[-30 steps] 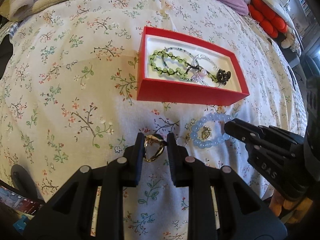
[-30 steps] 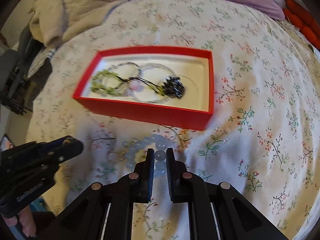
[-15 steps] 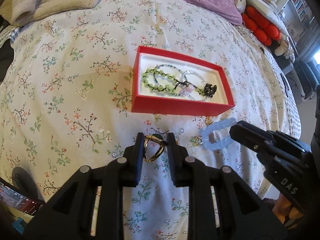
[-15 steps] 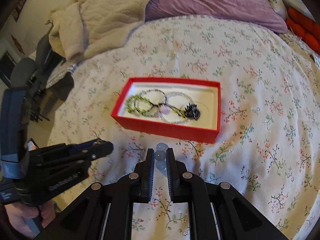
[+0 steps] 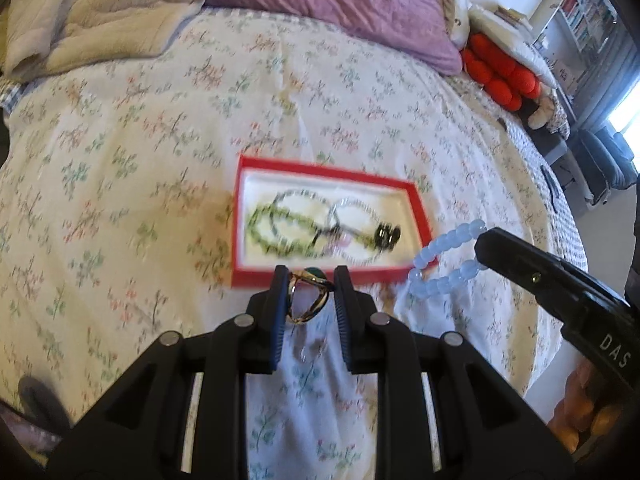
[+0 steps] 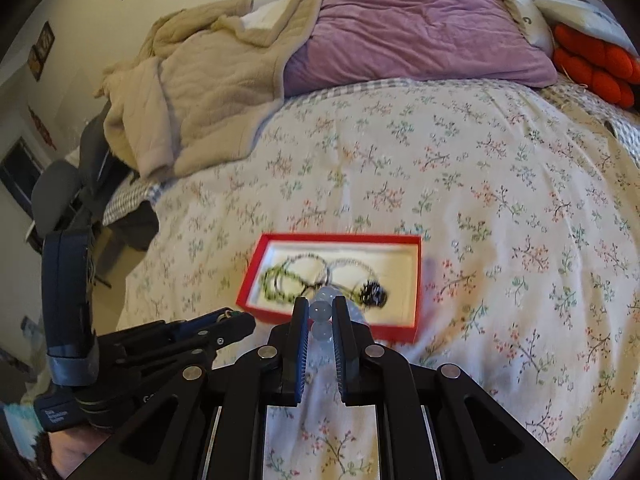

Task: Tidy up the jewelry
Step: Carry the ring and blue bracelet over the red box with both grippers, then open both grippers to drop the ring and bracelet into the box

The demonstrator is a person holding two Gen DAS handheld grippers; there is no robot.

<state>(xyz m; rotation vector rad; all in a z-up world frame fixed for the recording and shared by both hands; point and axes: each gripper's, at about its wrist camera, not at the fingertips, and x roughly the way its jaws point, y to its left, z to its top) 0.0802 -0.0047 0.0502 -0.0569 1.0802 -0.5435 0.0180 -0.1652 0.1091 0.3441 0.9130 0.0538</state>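
Observation:
A red box (image 5: 240,240) with a white lining lies on the floral bedspread; it also shows in the right wrist view (image 6: 416,280). Inside are a green bead bracelet (image 5: 276,228), clear bead strands and a dark charm (image 5: 388,236). My left gripper (image 5: 310,284) is shut on a gold ring (image 5: 308,300) and holds it in the air just before the box's near wall. My right gripper (image 6: 320,312) is shut on a pale blue bead bracelet (image 6: 320,308), held above the box's near side. In the left wrist view the bracelet (image 5: 444,256) hangs from the right gripper (image 5: 480,240) beside the box's right end.
A beige blanket (image 6: 192,92) and a purple pillow (image 6: 420,36) lie at the head of the bed. Red cushions (image 5: 500,76) sit at the far right. A dark chair (image 6: 60,196) stands left of the bed.
Both grippers have risen off the bedspread and moved toward the box. The blue bracelet has been lifted from the bed and now hangs in the air. The ring stays gripped.

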